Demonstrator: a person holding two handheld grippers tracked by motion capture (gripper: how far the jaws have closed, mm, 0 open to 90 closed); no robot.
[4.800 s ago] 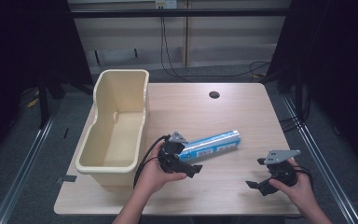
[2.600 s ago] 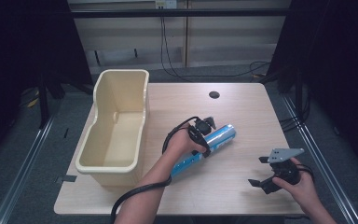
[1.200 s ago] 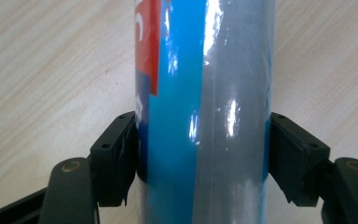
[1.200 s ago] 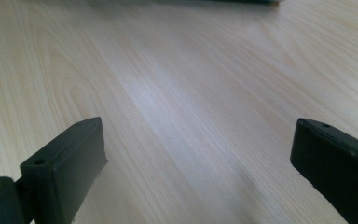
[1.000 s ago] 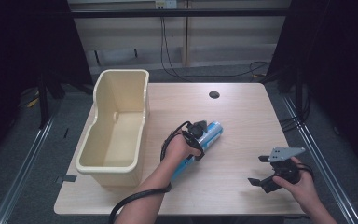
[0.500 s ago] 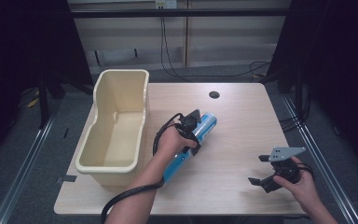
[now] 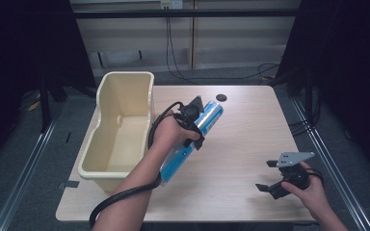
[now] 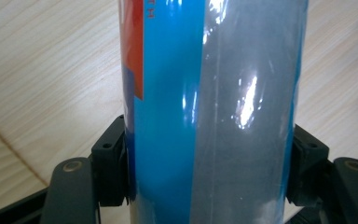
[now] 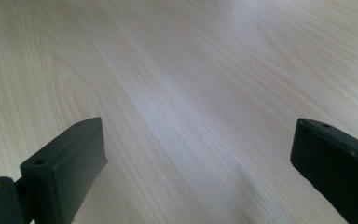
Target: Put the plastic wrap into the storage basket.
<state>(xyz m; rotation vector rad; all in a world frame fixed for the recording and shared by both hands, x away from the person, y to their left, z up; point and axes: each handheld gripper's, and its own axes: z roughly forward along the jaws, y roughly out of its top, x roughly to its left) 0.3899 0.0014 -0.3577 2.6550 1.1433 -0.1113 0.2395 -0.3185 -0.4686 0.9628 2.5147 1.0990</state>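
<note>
A long blue tube-shaped package (image 7: 192, 137) with a clear wrap and a red label hangs above the table, slanted from near left to far right. My left gripper (image 7: 196, 126) is shut on its middle; in the left gripper view both pads press the sides of the package (image 8: 209, 107). My right gripper (image 7: 266, 179) rests low over the table's near right corner, a hand around it. Its jaws stand wide apart in the right gripper view, with bare wood (image 9: 191, 116) between them.
A cream plastic bin (image 7: 120, 130) stands along the table's left side, just left of the lifted package. A small dark round disc (image 7: 221, 97) lies near the table's far edge. Cables trail on the floor behind the table.
My left gripper has lifted the blue package off the table and carried it left, toward the bin. The right gripper has stayed where it was.
</note>
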